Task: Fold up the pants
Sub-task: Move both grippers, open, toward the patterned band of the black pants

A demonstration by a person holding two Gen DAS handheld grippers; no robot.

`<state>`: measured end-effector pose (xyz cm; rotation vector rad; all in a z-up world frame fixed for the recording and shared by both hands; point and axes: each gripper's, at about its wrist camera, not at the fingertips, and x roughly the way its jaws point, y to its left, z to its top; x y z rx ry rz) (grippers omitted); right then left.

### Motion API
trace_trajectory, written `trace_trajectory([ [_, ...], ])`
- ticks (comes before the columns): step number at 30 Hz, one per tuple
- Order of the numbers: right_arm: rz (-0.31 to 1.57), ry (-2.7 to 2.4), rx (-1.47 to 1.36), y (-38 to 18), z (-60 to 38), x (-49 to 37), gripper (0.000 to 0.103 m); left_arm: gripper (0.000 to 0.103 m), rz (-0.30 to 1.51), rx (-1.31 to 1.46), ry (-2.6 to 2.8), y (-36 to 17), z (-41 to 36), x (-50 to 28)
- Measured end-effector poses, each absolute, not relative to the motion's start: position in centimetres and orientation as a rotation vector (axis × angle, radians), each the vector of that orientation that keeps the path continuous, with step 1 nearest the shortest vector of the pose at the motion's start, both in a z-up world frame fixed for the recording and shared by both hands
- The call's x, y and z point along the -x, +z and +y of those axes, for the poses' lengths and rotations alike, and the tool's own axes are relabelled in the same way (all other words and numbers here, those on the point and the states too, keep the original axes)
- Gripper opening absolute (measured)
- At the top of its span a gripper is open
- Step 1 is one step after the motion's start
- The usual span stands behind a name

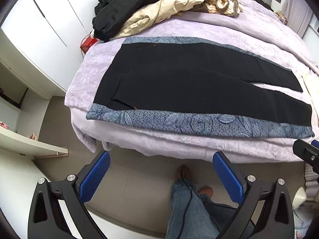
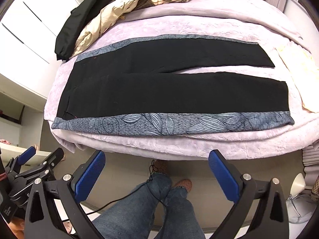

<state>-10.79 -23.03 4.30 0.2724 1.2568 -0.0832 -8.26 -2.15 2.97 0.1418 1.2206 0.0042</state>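
One pair of black pants flat on the bed, two legs spread, left gripper and right gripper both with jaws released, holding nothing

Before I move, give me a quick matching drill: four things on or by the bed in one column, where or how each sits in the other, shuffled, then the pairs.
Things:
1. black pants
2. leaf-print cloth
3. beige jacket
4. red box

Place or state:
A. crumpled in the pile at the bed's far side
B. off the bed's far left corner, by the wardrobe
C. flat, legs apart at the cuffs
D. spread under the pants, edges showing

Pairs: 1-C, 2-D, 3-A, 4-B
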Motion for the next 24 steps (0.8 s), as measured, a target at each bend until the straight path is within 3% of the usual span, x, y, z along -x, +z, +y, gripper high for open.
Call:
trace_trajectory([
  [9, 1.253, -0.135, -0.323, 3.9, -24.2, 9.5, 0.103, 0.103, 1.220, -0.184, -0.004, 2.8, -1.4, 6.6],
  [24, 1.308, -0.120, -0.320, 1.6, -18.4, 2.3, 0.103, 0.103, 1.271, -0.162, 0.056, 1.0, 5.6, -0.9],
])
